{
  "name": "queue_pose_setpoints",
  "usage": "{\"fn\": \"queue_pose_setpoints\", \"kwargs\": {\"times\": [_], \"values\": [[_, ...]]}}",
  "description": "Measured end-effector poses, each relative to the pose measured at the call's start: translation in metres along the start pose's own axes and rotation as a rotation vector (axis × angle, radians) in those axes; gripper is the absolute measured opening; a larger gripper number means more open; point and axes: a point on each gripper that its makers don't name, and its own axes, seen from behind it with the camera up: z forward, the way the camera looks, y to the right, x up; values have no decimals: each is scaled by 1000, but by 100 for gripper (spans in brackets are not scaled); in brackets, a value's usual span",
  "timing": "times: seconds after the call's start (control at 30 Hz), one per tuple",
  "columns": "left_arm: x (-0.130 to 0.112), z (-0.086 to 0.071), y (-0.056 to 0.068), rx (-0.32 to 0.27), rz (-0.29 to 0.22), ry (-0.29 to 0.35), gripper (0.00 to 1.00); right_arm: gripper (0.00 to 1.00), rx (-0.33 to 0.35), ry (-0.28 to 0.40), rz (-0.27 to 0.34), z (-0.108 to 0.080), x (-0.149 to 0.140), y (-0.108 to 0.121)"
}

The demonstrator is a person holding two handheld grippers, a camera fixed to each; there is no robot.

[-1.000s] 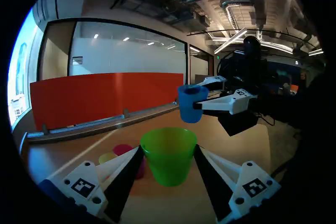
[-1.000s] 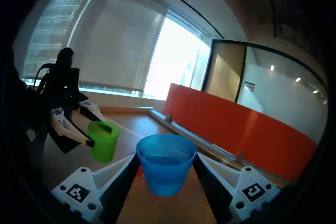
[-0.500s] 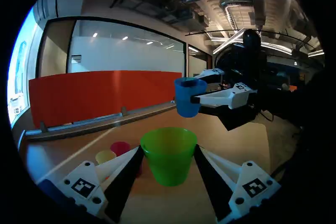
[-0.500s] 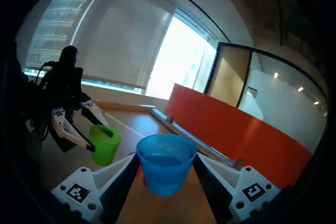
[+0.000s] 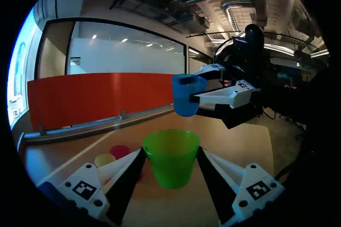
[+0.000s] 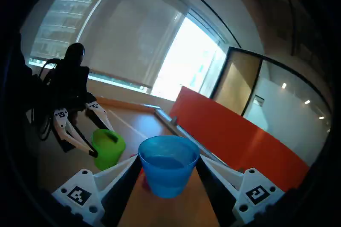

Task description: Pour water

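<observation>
Across the table [image 5: 251,142]: a bare wooden top with an orange partition [image 5: 93,95] along its far edge.
Left gripper [image 5: 170,150]: its fingers were clamped on the two sides of the green cup [image 5: 171,163], one pad on each wall, holding it clear of the table.
Right gripper [image 6: 168,159]: its fingers were pressed against both sides of the blue cup [image 6: 168,176].
Green cup: upright in the left gripper view, mouth up.
Blue cup, seen from the left gripper view [image 5: 186,95]: held higher than the green cup and beyond it, not touching it, near upright.
Water [image 6: 167,163]: inside the blue cup, well below the rim.
Small cups: a red cup [image 5: 120,150] and a yellow cup [image 5: 104,159] stood just beside each other on the table.
</observation>
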Motion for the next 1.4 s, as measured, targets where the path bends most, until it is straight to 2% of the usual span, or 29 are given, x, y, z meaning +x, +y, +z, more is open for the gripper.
{"fn": "queue_pose_setpoints", "kwargs": {"times": [0.5,1.4], "values": [[-1,2,-8,-1,-8,5,85,90,20,-12,-75,12,11,-4],[2,3,-4,-20,5,11,85,90,38,-14,-228,30,34,-7]]}}
